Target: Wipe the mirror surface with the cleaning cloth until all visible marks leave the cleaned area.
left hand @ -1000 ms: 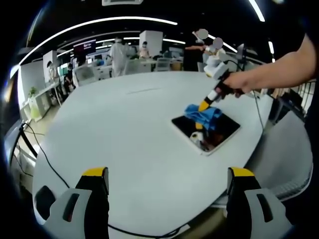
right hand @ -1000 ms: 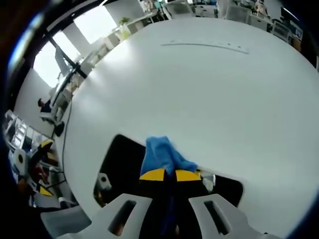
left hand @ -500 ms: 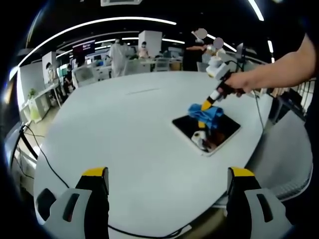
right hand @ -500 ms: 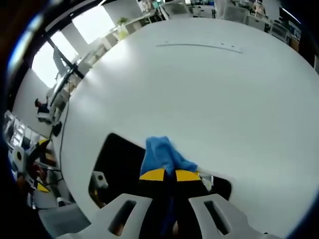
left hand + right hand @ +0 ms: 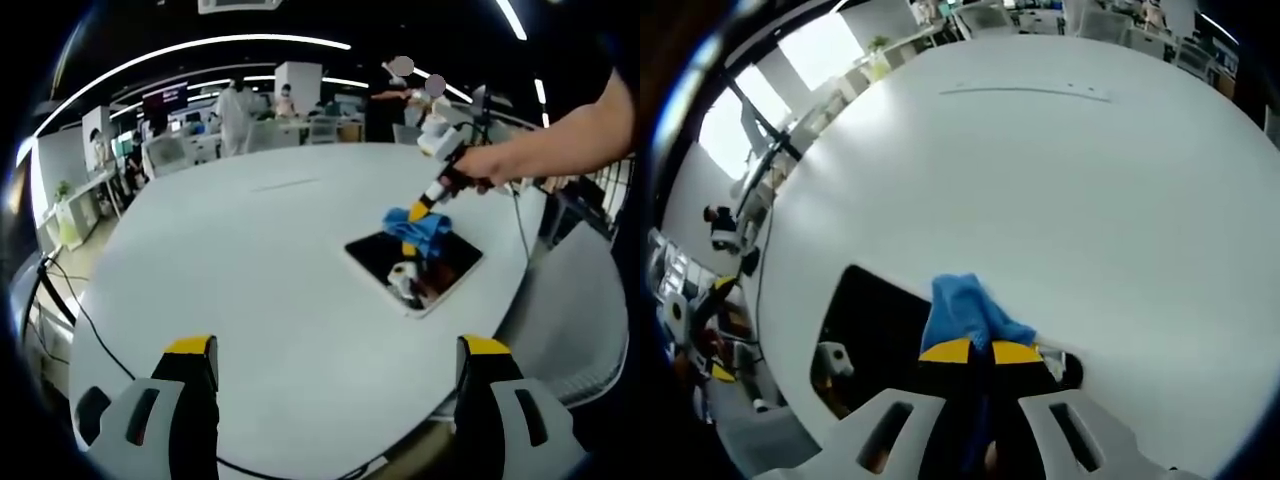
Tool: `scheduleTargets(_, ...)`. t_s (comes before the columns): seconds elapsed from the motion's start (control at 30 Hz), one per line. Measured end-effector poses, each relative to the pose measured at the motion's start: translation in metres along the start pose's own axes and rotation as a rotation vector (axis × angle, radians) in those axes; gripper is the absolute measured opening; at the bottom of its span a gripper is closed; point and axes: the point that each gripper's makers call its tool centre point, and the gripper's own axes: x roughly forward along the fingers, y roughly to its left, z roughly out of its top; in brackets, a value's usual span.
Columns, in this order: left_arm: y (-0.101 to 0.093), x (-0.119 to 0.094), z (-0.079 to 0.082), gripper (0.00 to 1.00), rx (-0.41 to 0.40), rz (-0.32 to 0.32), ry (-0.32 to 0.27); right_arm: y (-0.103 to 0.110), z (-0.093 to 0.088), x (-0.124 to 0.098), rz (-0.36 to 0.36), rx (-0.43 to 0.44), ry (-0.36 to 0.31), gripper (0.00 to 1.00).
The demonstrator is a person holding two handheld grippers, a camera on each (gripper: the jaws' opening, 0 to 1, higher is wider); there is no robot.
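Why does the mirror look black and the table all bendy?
Left gripper view: the fisheye lens curves the white table into a dome. Right gripper view: the mirror reflects the dark ceiling, so it looks black; bright windows glare at upper left, and the edges blur.

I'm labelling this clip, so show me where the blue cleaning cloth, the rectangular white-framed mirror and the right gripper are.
Blue cleaning cloth (image 5: 962, 312): right gripper view, on its bunched folds above the jaws.
Rectangular white-framed mirror (image 5: 372, 257): left gripper view, on its dark glass near the left corner.
Right gripper (image 5: 980, 351): right gripper view, between its yellow tips, shut on the cloth.
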Motion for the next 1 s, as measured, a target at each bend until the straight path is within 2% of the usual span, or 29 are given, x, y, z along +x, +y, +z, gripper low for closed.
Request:
scheduleTargets(0.3,-0.005,0.002,0.0,0.99,-0.001,-0.006,0.0,-0.001,-0.002,-0.001,-0.01,0.002,0.0,0.0)
scheduleTargets(0.5,-0.006,0.002,0.0,0.99,-0.002,-0.006,0.001,0.0,-0.004,0.0,-0.027,-0.008,-0.022,0.0)
scheduleTargets(0.9,-0.005,0.006,0.007,0.99,0.006,-0.011,-0.008,0.01,-0.023,-0.01,-0.033,0.006,-0.069,0.0)
scheduleTargets(1.0,0.002,0.007,0.003,0.99,-0.009,0.002,-0.007,0.014,-0.028,-0.012,-0.042,-0.001,-0.069,0.0)
